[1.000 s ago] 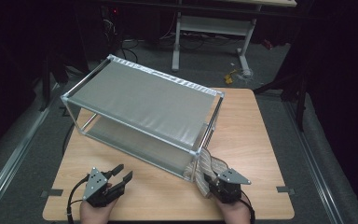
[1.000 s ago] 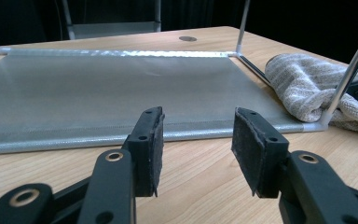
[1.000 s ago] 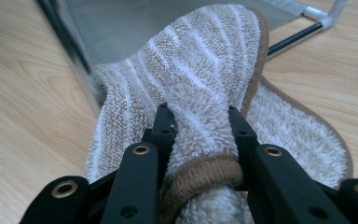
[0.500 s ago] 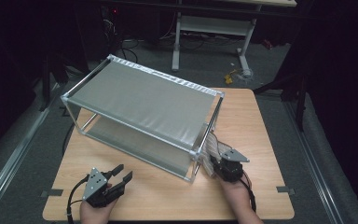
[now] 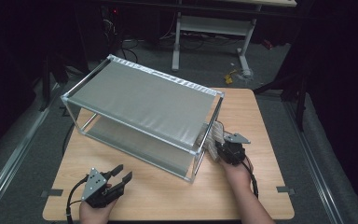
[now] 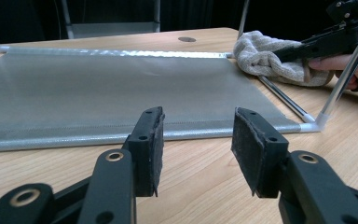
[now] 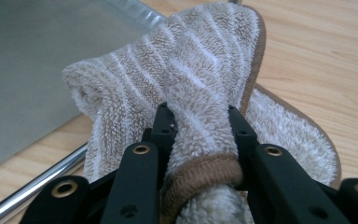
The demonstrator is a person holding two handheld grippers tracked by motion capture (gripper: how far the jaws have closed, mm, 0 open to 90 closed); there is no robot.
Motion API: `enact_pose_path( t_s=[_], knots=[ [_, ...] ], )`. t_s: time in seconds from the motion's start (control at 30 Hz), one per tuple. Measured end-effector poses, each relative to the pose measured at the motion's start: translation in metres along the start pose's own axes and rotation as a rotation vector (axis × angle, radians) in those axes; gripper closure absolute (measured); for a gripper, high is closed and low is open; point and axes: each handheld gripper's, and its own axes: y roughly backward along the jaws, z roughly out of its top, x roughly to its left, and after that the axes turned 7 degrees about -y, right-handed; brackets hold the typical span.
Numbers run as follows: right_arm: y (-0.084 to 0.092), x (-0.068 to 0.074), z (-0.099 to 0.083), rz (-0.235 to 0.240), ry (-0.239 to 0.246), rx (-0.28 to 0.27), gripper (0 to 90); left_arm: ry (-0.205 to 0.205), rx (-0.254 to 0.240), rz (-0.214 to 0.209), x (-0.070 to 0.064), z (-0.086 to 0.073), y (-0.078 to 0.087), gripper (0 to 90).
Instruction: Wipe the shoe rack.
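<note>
Towel [image 7: 200, 84], beige with pale stripes and a brown hem, bunched and folded over; clamped in the right hand-held gripper [image 7: 200, 135], jaws pinching a thick fold just behind the hem; in the high view it sits at the right end of the shelf rack [image 5: 140, 100], low, about level with the bottom shelf [image 6: 112, 88] and just beside the corner post; part of it looks to rest on the table [image 5: 256, 121], part against the end rail, can't tell if any lies on the shelf itself; left hand-held gripper [image 6: 196, 140] jaws apart, nothing between them, parked on the near left of the table facing the front edge of the bottom shelf; both shelves bare otherwise; my read: pick-up is done, towel brought to the rack's open end, placement not done; left to do: slide it in onto the bottom shelf, release, back out; snag risk on the end rail or post.
</note>
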Motion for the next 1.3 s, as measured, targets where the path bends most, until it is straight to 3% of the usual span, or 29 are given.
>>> enact_pose_path(
  t_s=[0.17,0.37,0.6,0.73,0.97,1.3],
  knots=[
    [0.012,0.006,-0.007,0.035,0.007,0.005,71.5,-0.008,0.002,0.0,-0.001,0.0,0.0,53.6],
    [0.034,0.028,-0.026,0.092,0.055,0.001,71.4,-0.018,0.006,-0.003,-0.003,0.001,-0.002,53.4],
    [0.06,0.052,-0.048,0.177,0.053,0.001,71.3,-0.038,0.007,-0.001,-0.005,0.002,-0.003,52.8],
    [0.071,0.06,-0.058,0.202,0.068,0.004,71.3,-0.046,0.009,0.003,-0.006,0.003,-0.003,51.1],
    [0.064,0.058,-0.055,0.184,0.068,0.007,70.7,-0.088,0.015,0.023,-0.005,0.001,-0.004,38.6],
    [0.04,0.036,-0.038,0.121,0.02,0.008,70.5,-0.076,0.045,0.032,-0.001,0.0,-0.006,20.6]
  ],
)
